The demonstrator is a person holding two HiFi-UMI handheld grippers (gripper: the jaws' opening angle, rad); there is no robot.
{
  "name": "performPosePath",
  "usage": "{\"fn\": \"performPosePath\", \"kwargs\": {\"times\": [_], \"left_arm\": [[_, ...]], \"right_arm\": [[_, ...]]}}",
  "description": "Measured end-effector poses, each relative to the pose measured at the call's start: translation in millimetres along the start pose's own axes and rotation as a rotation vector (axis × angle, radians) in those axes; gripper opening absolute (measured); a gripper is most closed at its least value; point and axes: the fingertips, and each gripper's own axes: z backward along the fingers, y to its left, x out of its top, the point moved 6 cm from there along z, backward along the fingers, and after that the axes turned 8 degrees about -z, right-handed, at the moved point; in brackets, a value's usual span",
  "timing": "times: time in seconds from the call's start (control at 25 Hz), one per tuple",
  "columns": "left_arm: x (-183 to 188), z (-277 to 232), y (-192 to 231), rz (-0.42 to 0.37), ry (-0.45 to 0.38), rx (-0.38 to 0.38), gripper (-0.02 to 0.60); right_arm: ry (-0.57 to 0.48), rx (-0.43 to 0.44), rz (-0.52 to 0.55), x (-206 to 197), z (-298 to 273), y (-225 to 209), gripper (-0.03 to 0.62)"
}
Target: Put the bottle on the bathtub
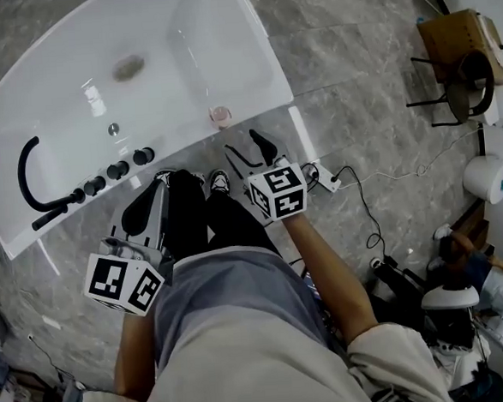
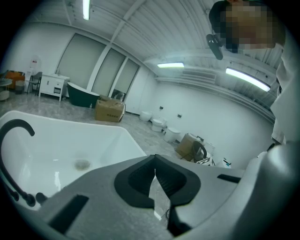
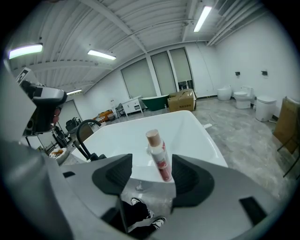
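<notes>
In the head view, the bottle (image 1: 221,115) stands upright on the near rim of the white bathtub (image 1: 72,97), at the corner nearest the person. A black faucet (image 1: 32,180) curves over the tub's left end. The right tool (image 1: 243,145) sits just short of the bottle without touching it. The left tool (image 1: 158,183) is lower and to the left, above the person's dark trousers.

In the left gripper view, the left tool (image 2: 155,171) has its dark pads meeting at the tips, with only a thin sliver below and nothing between them.

In the right gripper view, the right tool (image 3: 151,180) is spread wide and holds nothing. The bottle (image 3: 159,157), white with a tan cap, shows through the gap, resting on the bathtub (image 3: 187,126) edge beyond.
</notes>
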Motion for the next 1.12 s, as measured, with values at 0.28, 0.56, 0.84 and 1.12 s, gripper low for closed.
{"fn": "performPosePath", "kwargs": {"times": [0.28,0.56,0.84,1.12], "left_arm": [[12,2,-7,-0.011,-0.024,-0.044,0.008],[22,8,-13,-0.036,-0.048,-0.055,0.008],[23,12,-13,-0.042,-0.068,-0.048,0.008],[34,13,-18,-0.049,-0.106,-0.037,0.008]], "right_arm": [[-0.012,0.03,-0.012,18,35,6,0.206],[-0.031,0.082,-0.011,41,72,19,0.156],[-0.066,0.078,-0.008,56,96,30,0.137],[-0.072,0.045,0.017,62,123,38,0.06]]}}
